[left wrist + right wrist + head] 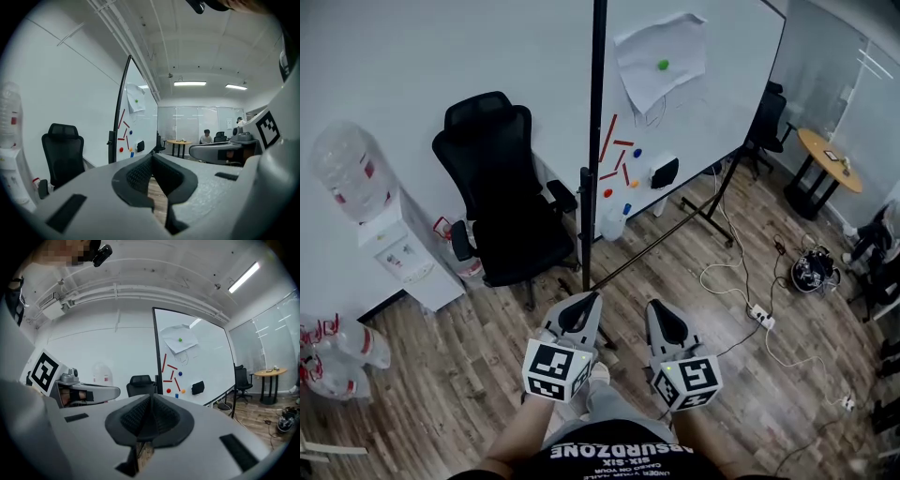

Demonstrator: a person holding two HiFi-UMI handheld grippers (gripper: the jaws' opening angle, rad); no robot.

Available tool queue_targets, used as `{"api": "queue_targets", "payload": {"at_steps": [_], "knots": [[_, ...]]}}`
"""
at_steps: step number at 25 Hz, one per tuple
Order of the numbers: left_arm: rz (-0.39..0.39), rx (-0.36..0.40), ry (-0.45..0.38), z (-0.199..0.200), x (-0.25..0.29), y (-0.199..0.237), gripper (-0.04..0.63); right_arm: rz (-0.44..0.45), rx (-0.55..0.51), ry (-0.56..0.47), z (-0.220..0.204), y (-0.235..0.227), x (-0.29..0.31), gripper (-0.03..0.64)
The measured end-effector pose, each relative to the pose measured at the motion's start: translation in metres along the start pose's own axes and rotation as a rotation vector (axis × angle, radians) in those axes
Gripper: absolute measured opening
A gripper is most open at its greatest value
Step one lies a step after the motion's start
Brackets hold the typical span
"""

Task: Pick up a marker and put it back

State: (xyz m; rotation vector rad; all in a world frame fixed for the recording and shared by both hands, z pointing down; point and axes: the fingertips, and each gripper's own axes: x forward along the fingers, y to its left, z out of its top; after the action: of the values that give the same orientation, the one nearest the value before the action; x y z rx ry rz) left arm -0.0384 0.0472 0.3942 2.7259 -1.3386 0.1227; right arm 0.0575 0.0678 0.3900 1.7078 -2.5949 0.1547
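Observation:
Several red markers (607,137) stick at angles to the whiteboard (703,103), beside coloured round magnets and a black eraser (664,172). The markers also show in the left gripper view (121,119) and the right gripper view (164,363). My left gripper (581,302) and right gripper (659,307) are side by side at waist height, a few steps back from the board and pointing toward it. In its own view the left gripper (152,155) has its jaws together with nothing between them. The right gripper (151,397) is likewise shut and empty.
A black office chair (502,187) stands left of the board's black post (592,141). A water dispenser (394,248) and spare bottles are at the far left. Cables and a power strip (759,316) lie on the wood floor at the right, near a round table (830,157).

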Motion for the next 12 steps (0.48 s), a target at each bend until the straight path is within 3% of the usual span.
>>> {"api": "queue_targets", "payload": {"at_steps": [3, 6, 12], "knots": [[-0.008, 0.003, -0.003, 0.004, 0.014, 0.009, 0.006, -0.018, 0.006, -0.008, 0.004, -0.011, 0.015, 0.011], [-0.011, 0.003, 0.000, 0.005, 0.025, 0.019, 0.006, -0.018, 0.014, -0.020, 0.008, -0.019, 0.029, 0.106], [-0.017, 0.003, 0.012, 0.003, 0.045, 0.037, 0.006, -0.027, 0.022, -0.016, 0.010, -0.036, 0.057, 0.192]]}}
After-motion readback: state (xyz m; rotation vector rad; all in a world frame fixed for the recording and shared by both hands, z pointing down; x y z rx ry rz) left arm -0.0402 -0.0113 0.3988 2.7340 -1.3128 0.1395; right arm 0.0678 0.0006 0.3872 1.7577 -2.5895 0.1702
